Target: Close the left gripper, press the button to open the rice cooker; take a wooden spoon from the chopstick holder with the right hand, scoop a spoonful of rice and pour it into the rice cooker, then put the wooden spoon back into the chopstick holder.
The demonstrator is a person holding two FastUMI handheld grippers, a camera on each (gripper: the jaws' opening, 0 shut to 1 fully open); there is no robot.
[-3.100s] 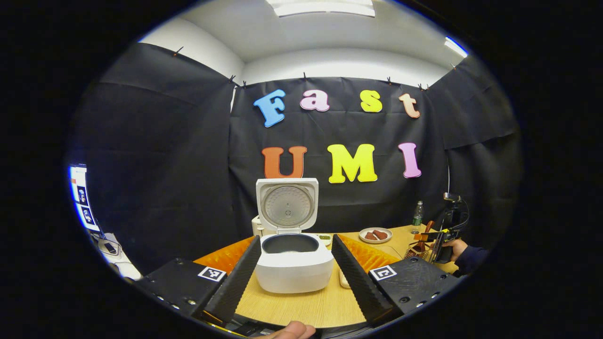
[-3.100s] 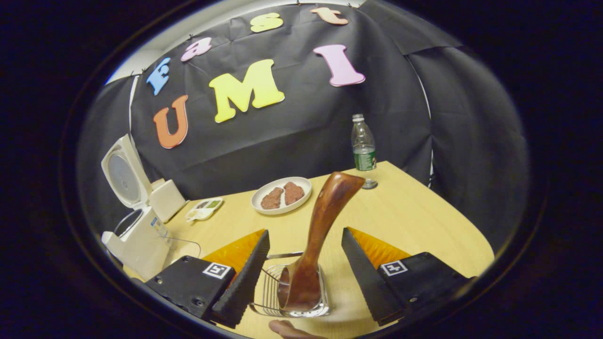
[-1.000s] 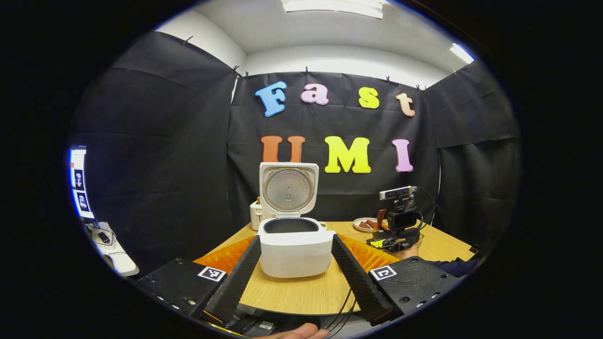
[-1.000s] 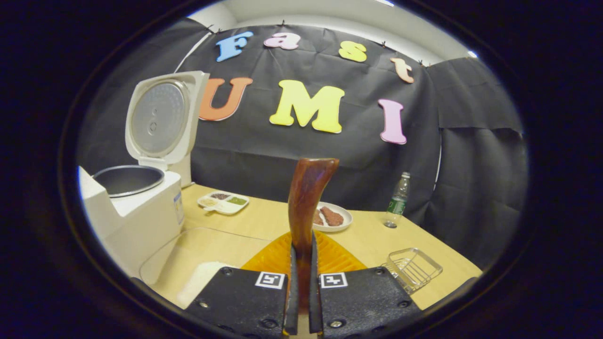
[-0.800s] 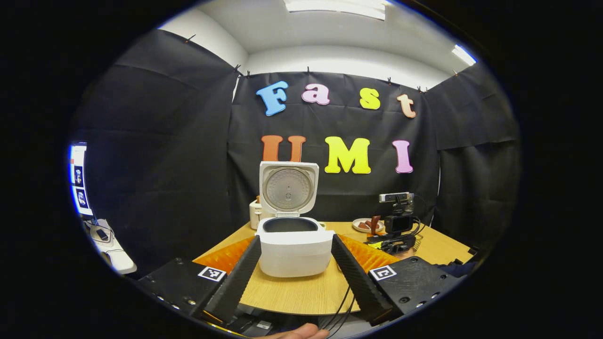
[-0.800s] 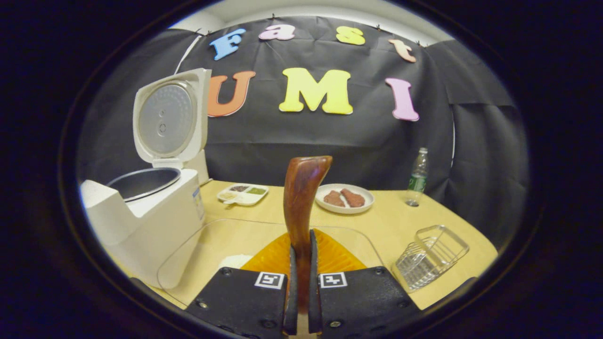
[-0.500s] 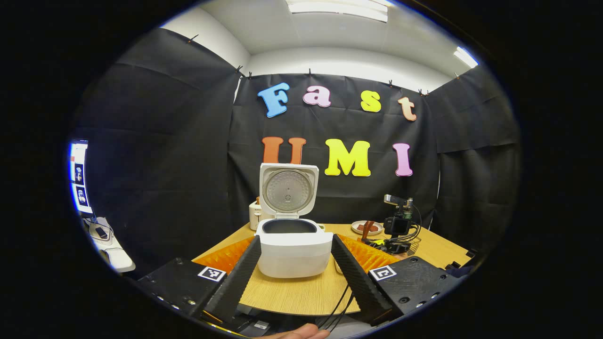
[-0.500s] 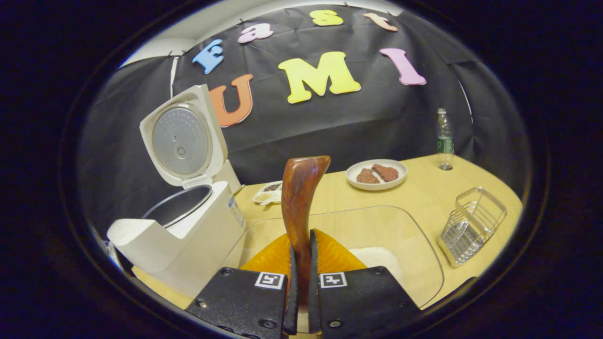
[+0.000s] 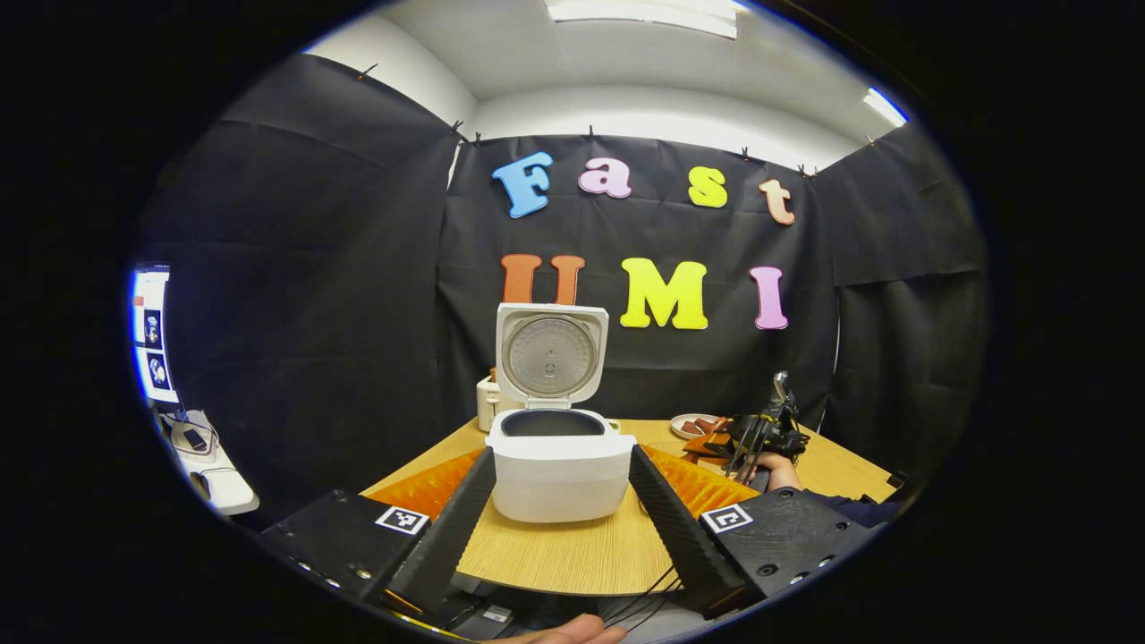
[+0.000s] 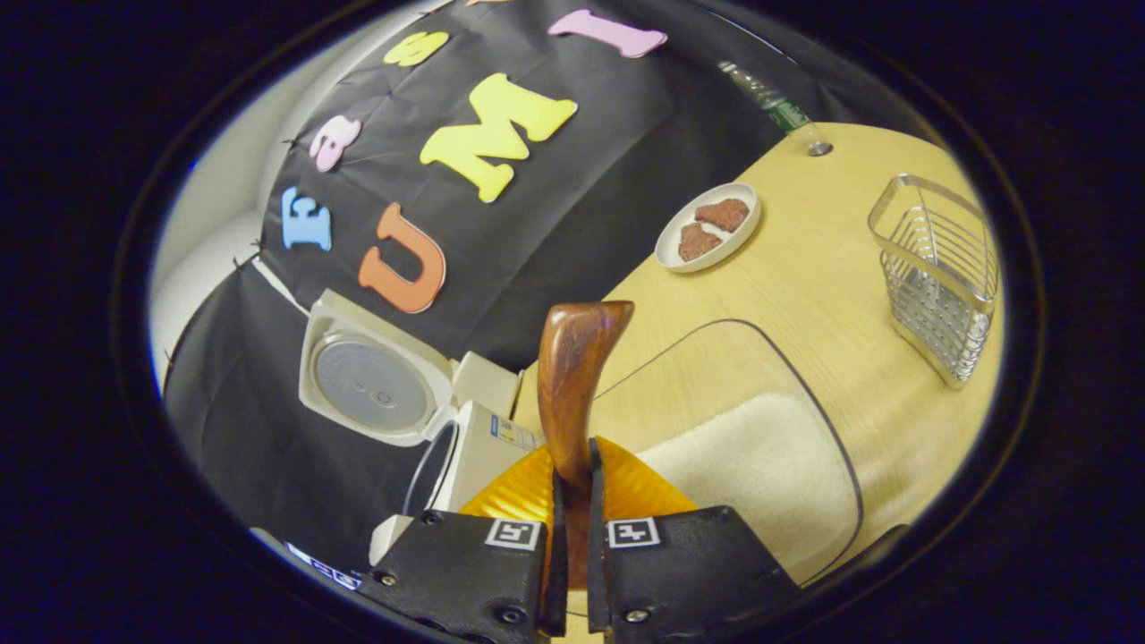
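Black cloth walls enclose the booth beneath a white ceiling. Long ceiling light panels are lit. A light wooden table stands centrally.

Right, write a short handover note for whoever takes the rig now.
Left gripper: open, holding nothing, facing the rice cooker.
Right gripper: shut on the wooden spoon, tilted over the clear tray that holds the rice.
Cooker lid stands open, pot looks empty. Wire chopstick holder sits empty on the table.
Done: lid opened, spoon taken out.
Left: scoop rice, pour it into the cooker, return the spoon to the holder.
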